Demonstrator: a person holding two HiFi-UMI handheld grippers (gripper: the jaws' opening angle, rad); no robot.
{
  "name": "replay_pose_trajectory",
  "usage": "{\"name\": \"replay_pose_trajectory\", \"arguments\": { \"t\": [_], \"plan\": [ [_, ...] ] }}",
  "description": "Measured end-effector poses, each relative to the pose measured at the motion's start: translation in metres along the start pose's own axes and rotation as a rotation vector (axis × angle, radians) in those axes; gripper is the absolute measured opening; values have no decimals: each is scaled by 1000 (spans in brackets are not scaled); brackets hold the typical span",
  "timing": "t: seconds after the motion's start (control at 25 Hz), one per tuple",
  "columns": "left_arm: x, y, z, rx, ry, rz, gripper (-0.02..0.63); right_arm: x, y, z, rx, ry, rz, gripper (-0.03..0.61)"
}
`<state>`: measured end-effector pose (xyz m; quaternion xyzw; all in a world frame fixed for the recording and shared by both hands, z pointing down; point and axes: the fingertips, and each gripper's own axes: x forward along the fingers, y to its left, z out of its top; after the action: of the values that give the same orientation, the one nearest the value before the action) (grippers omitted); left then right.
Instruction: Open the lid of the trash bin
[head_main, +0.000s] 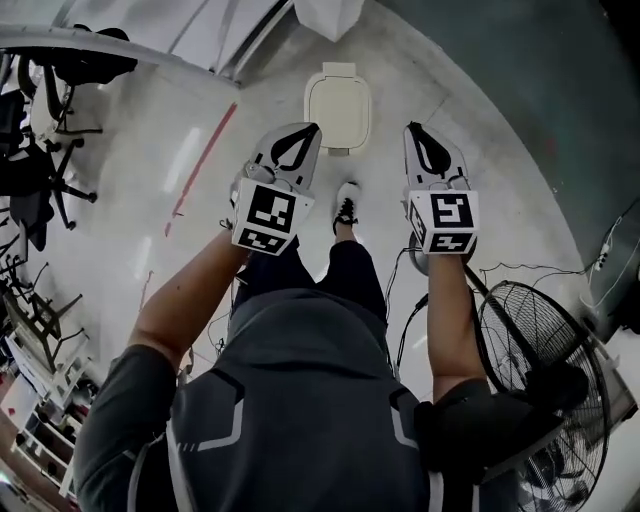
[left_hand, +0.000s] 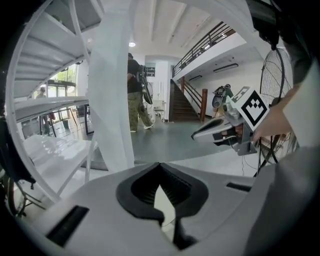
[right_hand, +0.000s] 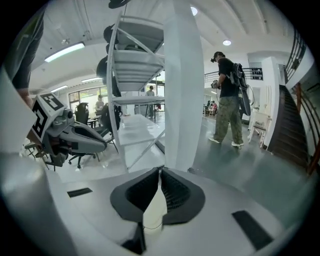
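Observation:
The trash bin (head_main: 338, 108) stands on the floor ahead of my foot, its cream lid lying flat and closed. My left gripper (head_main: 303, 131) hovers high above the floor, just left of the bin in the head view. Its jaws meet at the tips with nothing held. My right gripper (head_main: 411, 128) hangs level with it on the bin's right, its jaws likewise together and empty. In the left gripper view the left gripper (left_hand: 160, 164) points across the hall and the right gripper (left_hand: 225, 131) shows at its right. The right gripper view shows the right gripper (right_hand: 160, 170) and the left gripper (right_hand: 70, 135).
A standing fan (head_main: 545, 370) and cables lie at my lower right. Office chairs (head_main: 40, 150) crowd the left. A white stair column (left_hand: 112, 90) rises ahead. A person (right_hand: 227, 100) walks across the hall. A red line (head_main: 200, 165) marks the floor.

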<state>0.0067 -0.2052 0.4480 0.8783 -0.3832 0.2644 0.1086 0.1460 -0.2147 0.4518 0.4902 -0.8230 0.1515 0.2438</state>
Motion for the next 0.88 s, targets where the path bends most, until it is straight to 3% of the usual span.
{"name": "replay_pose_trajectory", "arguments": {
  "t": [0.88],
  "plan": [
    [114,-48,-216,127,305,-107,6,107,58,-221,-38,307,172,29]
  ]
}}
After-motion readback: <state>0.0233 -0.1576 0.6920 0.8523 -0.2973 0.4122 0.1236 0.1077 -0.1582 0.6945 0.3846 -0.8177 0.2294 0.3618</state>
